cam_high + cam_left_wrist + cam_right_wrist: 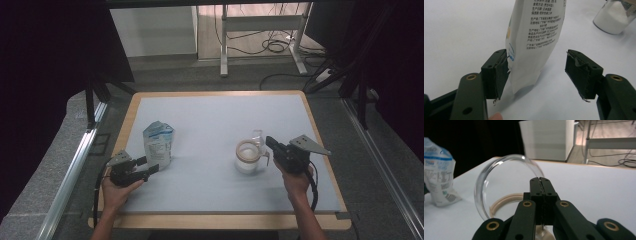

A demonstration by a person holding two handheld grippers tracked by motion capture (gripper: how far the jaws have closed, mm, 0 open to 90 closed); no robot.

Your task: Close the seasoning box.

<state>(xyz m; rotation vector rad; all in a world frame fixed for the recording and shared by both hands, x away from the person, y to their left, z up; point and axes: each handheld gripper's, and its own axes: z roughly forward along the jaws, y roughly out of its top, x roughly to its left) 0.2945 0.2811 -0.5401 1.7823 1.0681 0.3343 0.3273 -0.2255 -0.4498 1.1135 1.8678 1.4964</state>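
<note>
Right tongs [540, 181] hide the jar [499, 206] beneath its lid [506, 185].

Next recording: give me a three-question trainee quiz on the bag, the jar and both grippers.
1. True or false: the left gripper is clamped on the bag.
2. The right gripper is: A open, B shut, C holding the bag?
3. What stands tilted up at the glass jar?

Key: 1 false, the jaws are apart, with only one pad at the bag. 2 B. 3 Its clear round lid.
</note>
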